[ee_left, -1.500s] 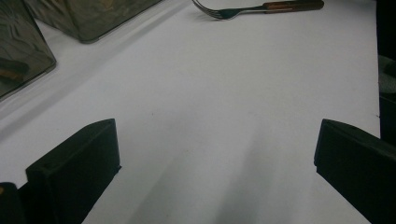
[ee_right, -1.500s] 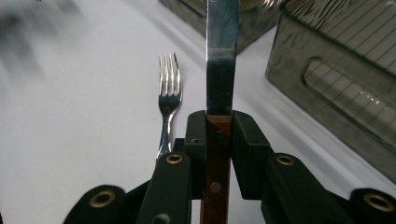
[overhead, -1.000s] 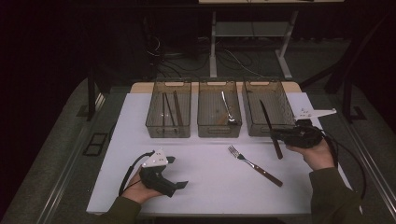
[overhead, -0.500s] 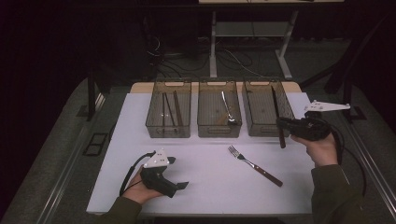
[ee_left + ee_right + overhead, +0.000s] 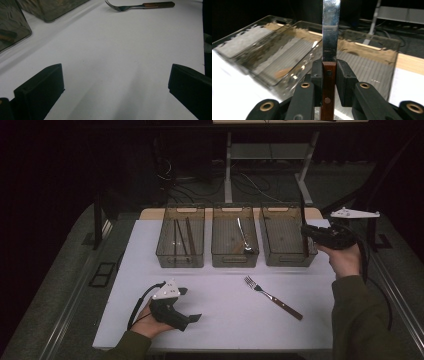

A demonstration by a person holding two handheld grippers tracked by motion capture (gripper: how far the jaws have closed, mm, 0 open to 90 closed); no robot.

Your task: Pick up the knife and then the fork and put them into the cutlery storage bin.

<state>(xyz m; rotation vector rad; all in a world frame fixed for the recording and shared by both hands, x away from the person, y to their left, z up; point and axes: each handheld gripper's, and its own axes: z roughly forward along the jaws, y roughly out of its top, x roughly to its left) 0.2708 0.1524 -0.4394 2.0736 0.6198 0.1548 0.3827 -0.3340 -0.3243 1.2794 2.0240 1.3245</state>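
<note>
Holding a knife (image 5: 329, 82), the right hand-held gripper (image 5: 329, 72) faces three bins (image 5: 233, 260).

The white bench (image 5: 220, 320) carries three clear bins (image 5: 234, 243) in a row and, nearer, a wooden-handled fork (image 5: 272, 297).

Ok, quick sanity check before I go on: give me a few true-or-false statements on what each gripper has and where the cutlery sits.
1. The right gripper is shut on the knife. True.
2. The fork lies inside the middle bin. False: it lies on the white table, in front of the bins.
3. The left gripper holds a spoon. False: its jaws are open with nothing between them.
4. The left bin holds dark sticks. True.
5. The knife lies flat in the right bin. False: it is held upright above that bin's right edge.
</note>
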